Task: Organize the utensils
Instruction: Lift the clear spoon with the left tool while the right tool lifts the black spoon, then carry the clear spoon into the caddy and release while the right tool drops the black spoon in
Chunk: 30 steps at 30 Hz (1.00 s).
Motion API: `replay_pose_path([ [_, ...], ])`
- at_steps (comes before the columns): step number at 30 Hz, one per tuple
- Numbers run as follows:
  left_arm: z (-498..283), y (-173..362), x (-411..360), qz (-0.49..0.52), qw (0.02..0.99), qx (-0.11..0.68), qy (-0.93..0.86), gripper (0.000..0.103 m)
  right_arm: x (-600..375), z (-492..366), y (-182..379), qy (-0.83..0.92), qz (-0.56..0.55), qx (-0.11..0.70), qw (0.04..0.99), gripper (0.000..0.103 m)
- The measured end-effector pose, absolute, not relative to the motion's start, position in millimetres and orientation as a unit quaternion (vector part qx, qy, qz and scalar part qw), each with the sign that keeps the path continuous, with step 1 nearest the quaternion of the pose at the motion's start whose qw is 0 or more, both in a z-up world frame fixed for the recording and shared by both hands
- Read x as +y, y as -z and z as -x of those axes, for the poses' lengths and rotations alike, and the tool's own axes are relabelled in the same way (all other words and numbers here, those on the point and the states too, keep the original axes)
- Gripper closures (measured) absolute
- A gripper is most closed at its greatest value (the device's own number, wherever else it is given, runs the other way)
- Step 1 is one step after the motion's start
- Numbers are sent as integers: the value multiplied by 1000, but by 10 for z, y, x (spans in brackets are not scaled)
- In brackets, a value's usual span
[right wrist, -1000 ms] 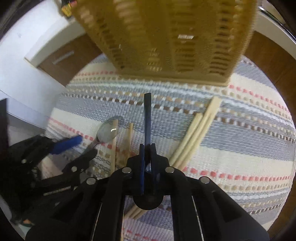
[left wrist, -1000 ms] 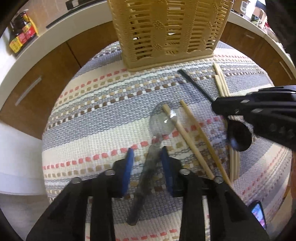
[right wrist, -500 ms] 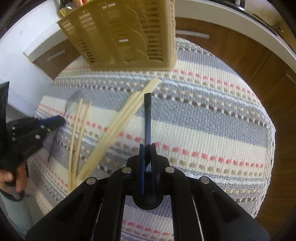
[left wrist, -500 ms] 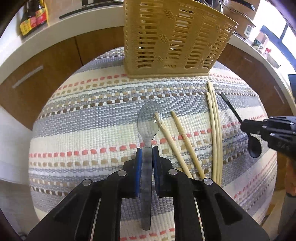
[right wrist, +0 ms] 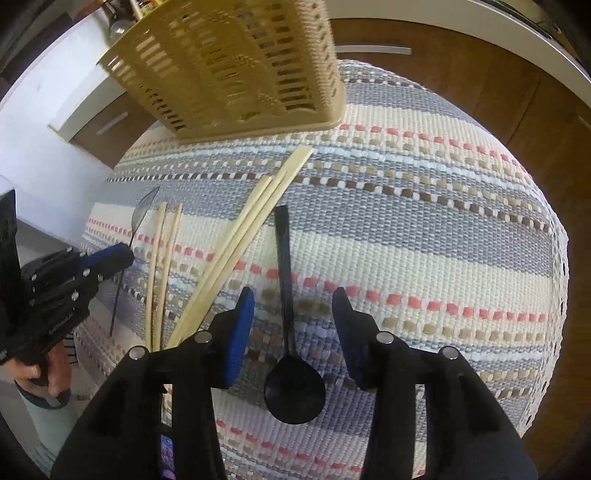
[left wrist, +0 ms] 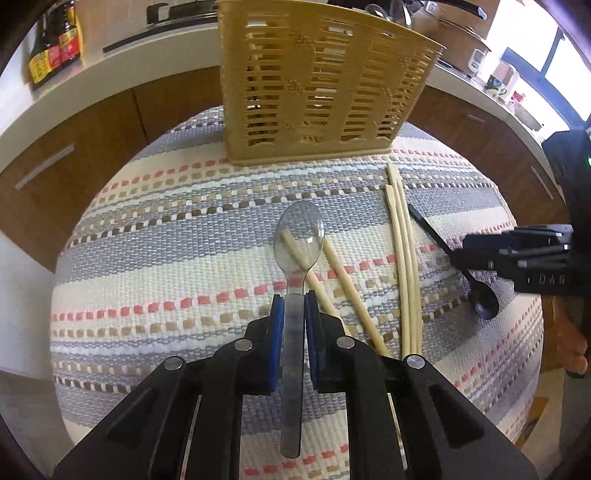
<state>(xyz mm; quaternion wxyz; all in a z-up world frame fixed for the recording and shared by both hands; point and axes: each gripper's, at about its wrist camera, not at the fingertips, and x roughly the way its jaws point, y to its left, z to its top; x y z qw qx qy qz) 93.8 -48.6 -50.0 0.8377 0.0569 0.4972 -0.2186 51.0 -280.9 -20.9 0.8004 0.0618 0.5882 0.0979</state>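
Observation:
My left gripper [left wrist: 294,301] is shut on the handle of a clear plastic spoon [left wrist: 298,240], whose bowl hovers over two chopsticks [left wrist: 349,291]. In the right wrist view a black spoon [right wrist: 286,280] lies flat on the striped mat [right wrist: 424,240], bowl toward the camera. My right gripper [right wrist: 293,302] straddles its handle with jaws opening, blue pads clear of it. That gripper [left wrist: 517,254] shows at the right in the left wrist view, over the black spoon [left wrist: 480,301]. A tan slotted utensil basket [left wrist: 317,85] stands at the mat's far edge.
A second pair of chopsticks [left wrist: 404,258] lies between the two spoons, seen again as chopsticks [right wrist: 240,243] in the right wrist view. Wooden cabinets [left wrist: 92,140] and a white counter ring the table. Sauce bottles [left wrist: 55,40] stand at far left, pots [left wrist: 450,22] far right.
My right gripper carried the black spoon sideways, set it on the mat and opened its jaws off the handle. My left gripper closed on the clear spoon's handle and lifted it slightly.

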Motion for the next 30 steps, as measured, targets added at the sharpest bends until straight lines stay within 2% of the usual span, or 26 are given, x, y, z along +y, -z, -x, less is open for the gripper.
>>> replay_pose_path([
  [1, -944, 499, -471, -55, 838, 497, 217, 93, -2753, -515, 225, -93, -49, 588, 802, 63],
  [3, -942, 467, -415, -50, 839, 497, 216, 93, -2574, -496, 233, -79, -4, 587, 805, 70],
  [5, -932, 436, -404, -46, 842, 492, 216, 93, -2438, -461, 240, -71, 29, 588, 805, 93],
  [7, -920, 417, -417, -43, 846, 485, 216, 93, -2295, -419, 237, -64, 66, 582, 808, 98],
  [11, -854, 250, -416, -29, 862, 457, 216, 93, -2221, -359, 80, -94, 53, 556, 824, 98],
  [19, -790, -608, -290, 30, 910, 333, 246, 93, -2243, -134, -975, -200, 11, 411, 890, 98],
  [25, -919, -1174, -284, 71, 935, 231, 259, 93, -2336, -368, -1561, -196, -10, 281, 939, 98],
  [30, -1198, -1431, -336, 95, 948, 178, 244, 93, -2563, -731, -1691, -171, -60, 227, 957, 98],
])
